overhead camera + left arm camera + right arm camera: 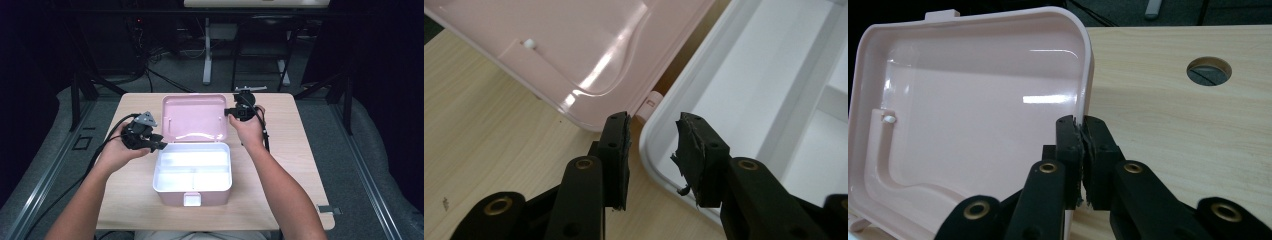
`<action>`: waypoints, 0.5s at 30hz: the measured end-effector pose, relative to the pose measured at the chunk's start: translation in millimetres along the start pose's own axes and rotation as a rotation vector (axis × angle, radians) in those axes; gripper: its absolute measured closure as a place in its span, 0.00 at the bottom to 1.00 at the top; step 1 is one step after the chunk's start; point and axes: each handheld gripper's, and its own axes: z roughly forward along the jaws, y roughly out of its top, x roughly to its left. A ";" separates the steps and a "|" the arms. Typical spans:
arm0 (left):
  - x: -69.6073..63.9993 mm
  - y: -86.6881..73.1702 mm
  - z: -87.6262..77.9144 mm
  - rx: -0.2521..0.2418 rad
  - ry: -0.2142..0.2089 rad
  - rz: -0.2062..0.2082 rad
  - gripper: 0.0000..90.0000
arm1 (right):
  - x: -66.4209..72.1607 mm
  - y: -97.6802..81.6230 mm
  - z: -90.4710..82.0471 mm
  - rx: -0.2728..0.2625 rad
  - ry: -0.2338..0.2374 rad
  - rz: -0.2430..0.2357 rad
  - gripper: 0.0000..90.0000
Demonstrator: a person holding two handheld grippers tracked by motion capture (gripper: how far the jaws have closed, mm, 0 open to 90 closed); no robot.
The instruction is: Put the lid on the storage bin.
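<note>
- A pink box (192,172) is set near the middle of the wooden worktop (285,165), with its lid (194,117) swung fully open and leaning back toward the far edge.
- A white tray (194,167) with divided compartments is seen inside the box; a small latch (192,200) is placed at the front wall.
- The right tongs (231,112) are held at the right edge of the lid, and in the right gripper view (1082,145) they are pressed together on the lid's rim (1088,75), which is pinched between the two black pads.
- The left tongs (159,144) are held at the back left corner of the box; in the left gripper view (651,145) they are spread apart, with the tray's white rim (649,150) lying in the gap and no contact being clear.
- A small hinge (647,106) is seen between lid and box just beyond the left tongs.
- A round hole (1209,70) is cut in the worktop to the right of the lid in the right gripper view.
- Black cables (107,140) are trailed from the left hand (117,152) across the worktop's edge.
</note>
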 end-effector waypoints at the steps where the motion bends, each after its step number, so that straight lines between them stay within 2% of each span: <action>1: 1.2 0.0 -0.9 -0.003 0.007 -0.006 0.72 | -0.3 0.0 -0.7 -0.004 0.004 -0.008 0.96; 9: 9.8 1.6 -4.4 -0.030 0.037 -0.043 0.71 | 3.8 -1.4 -11.8 -0.041 0.011 -0.029 0.97; 15: 16.3 4.7 -5.9 -0.055 0.080 -0.085 0.71 | 5.2 -2.4 -17.4 -0.067 0.019 -0.045 0.97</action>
